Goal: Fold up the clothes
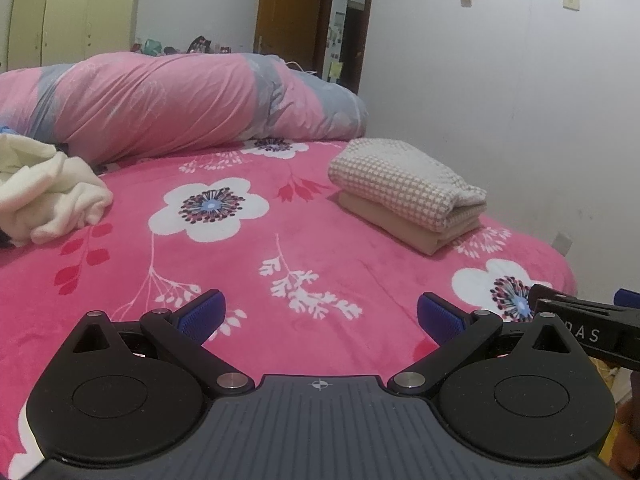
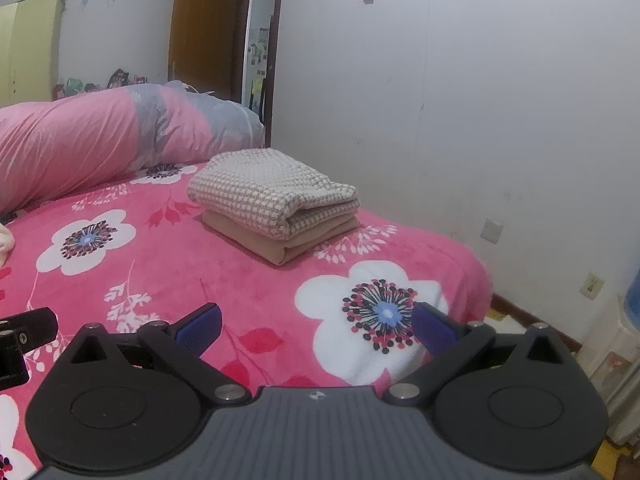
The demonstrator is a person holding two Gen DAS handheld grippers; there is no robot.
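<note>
A folded checked cloth (image 1: 400,180) lies on a folded beige cloth (image 1: 404,228), stacked on the pink flowered bed (image 1: 280,248) at the right, near the wall. The stack also shows in the right wrist view (image 2: 272,196). A crumpled cream garment (image 1: 44,188) lies at the left of the bed. My left gripper (image 1: 320,314) is open and empty, low over the bed's near side. My right gripper (image 2: 316,324) is open and empty beside it, to the right; part of it shows in the left wrist view (image 1: 580,320).
A rolled pink and grey quilt (image 1: 160,100) lies across the far end of the bed. A white wall (image 2: 480,100) runs along the bed's right side. A wooden door (image 2: 204,28) and a yellow wardrobe (image 1: 60,12) stand beyond. White storage bins (image 2: 624,360) stand at the right.
</note>
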